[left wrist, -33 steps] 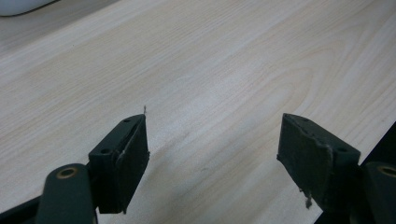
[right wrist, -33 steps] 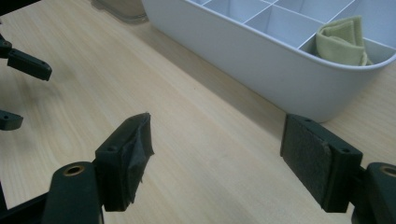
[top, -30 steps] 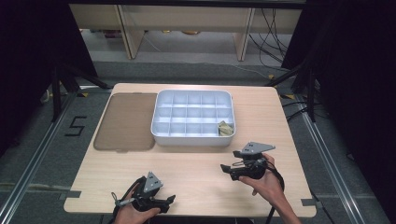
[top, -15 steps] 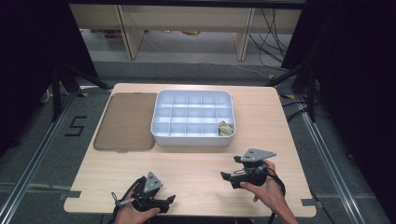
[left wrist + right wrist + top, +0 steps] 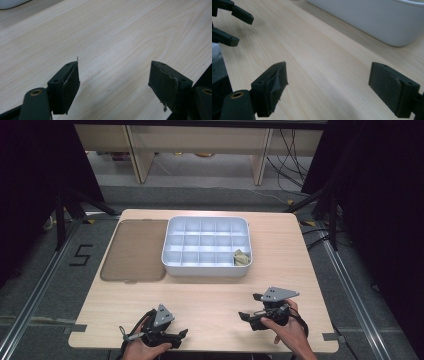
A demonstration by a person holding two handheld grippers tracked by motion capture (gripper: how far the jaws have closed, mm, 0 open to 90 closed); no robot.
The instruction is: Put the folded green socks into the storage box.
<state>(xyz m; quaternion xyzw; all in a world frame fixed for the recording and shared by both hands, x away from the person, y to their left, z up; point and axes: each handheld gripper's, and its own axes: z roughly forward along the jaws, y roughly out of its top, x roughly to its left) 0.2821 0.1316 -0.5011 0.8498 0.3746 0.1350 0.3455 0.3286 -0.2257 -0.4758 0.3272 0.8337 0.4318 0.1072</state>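
Observation:
A white tray (image 5: 205,270) divided into compartments sits mid-table, and a small olive-yellow object (image 5: 242,257) lies in its near right compartment. My right gripper (image 5: 250,307) hovers low over bare wood in front of the tray and points left. Its jaws have just been opening and stand wide apart with nothing between them, as the right gripper view (image 5: 328,75) shows. My left gripper (image 5: 181,335) rests near the table's front edge and points right. It is open over bare wood (image 5: 113,72).
A flat brown lid (image 5: 135,250) lies to the left of the tray. The tray's white wall (image 5: 374,22) rises ahead of the right gripper. The left gripper's jaws (image 5: 232,22) appear at the upper left there. The table's front edge is close to both hands.
My right gripper has drawn back toward the front edge and sunk a little. The left gripper has kept still.

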